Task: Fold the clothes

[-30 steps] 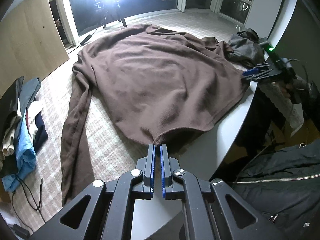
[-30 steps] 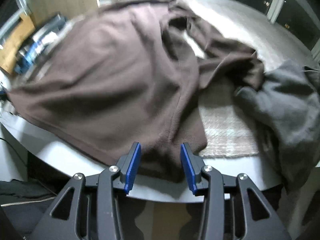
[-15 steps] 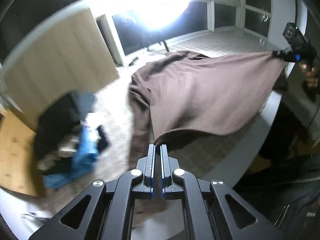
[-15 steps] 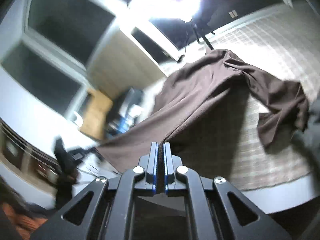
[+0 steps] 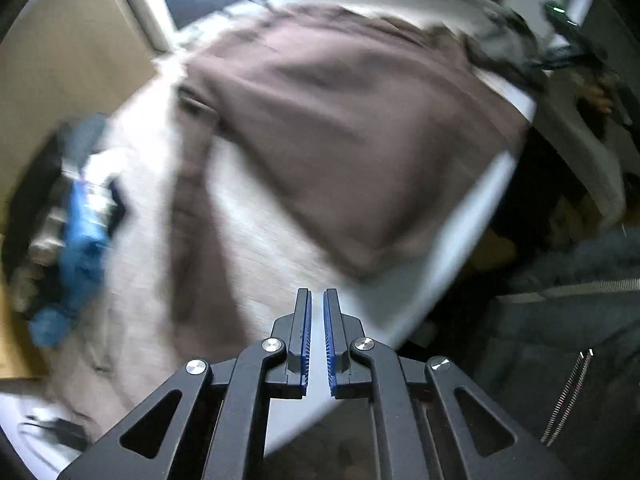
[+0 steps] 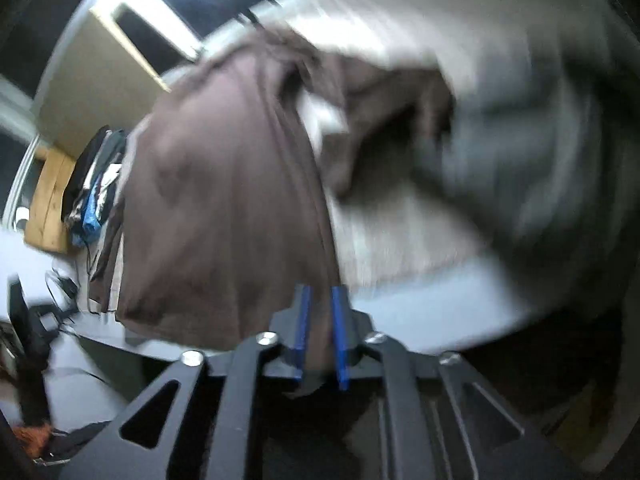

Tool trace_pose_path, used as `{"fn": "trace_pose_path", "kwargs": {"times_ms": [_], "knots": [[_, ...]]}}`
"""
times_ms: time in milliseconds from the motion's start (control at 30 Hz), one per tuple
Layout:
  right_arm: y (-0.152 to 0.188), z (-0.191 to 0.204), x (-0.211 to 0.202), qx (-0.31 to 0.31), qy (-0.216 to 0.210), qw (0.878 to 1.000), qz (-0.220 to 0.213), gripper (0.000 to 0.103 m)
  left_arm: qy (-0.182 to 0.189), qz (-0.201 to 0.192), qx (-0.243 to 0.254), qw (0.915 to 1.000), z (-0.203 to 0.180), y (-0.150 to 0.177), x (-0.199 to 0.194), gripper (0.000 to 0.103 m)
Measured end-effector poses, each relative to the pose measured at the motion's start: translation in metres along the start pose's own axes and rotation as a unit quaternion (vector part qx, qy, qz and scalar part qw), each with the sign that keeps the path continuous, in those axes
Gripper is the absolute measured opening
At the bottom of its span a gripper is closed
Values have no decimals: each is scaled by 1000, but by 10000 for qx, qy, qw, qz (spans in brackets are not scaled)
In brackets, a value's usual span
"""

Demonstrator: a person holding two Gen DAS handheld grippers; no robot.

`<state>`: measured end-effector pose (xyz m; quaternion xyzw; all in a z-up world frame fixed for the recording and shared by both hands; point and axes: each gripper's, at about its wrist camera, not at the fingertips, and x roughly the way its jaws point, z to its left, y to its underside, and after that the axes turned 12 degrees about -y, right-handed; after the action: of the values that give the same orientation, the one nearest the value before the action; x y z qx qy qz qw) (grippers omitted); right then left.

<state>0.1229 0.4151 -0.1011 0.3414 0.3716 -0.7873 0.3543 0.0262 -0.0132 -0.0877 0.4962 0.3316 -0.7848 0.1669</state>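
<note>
A large brown sweater (image 5: 352, 128) lies spread on the pale table (image 5: 460, 240), one sleeve (image 5: 192, 240) trailing toward me; the view is blurred by motion. My left gripper (image 5: 316, 300) is slightly open and empty, just short of the sweater's near hem. In the right wrist view the same brown sweater (image 6: 224, 208) runs up to my right gripper (image 6: 320, 300), whose blue pads (image 6: 340, 336) have the hem corner between them with a small gap showing. The right gripper also shows in the left wrist view (image 5: 560, 56) at the far right.
A grey garment (image 6: 520, 152) lies bunched on the table right of the sweater. A pile of mixed clothes with a blue piece (image 5: 80, 232) sits at the left. A dark jacket (image 5: 560, 340) is below the table edge at right.
Both grippers came down after lifting the sweater by its hem; the sweater lies on the table again. My left gripper opened slightly and let go of the hem. The right jaws loosened.
</note>
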Motion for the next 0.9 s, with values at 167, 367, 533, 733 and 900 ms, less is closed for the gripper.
{"fn": "trace_pose_path", "kwargs": {"times_ms": [167,367,533,733,900], "knots": [[-108,35,-24,-1304,437,9903,-190,55,-821,-262,-299,9958,87,-85,-4,12],[-214,5,56,-2010,813,9761,-150,65,-1049,-71,-756,9916,124,-185,82,32],[-258,-31,145,-1782,323,9829,319,65,-701,545,-995,9911,107,-221,187,32],[-283,-54,197,-1610,89,9843,724,65,-360,819,-1398,9861,112,-237,241,35],[-278,-51,207,-1680,-196,9815,896,7,-276,797,-1353,9872,113,-238,248,36]]}}
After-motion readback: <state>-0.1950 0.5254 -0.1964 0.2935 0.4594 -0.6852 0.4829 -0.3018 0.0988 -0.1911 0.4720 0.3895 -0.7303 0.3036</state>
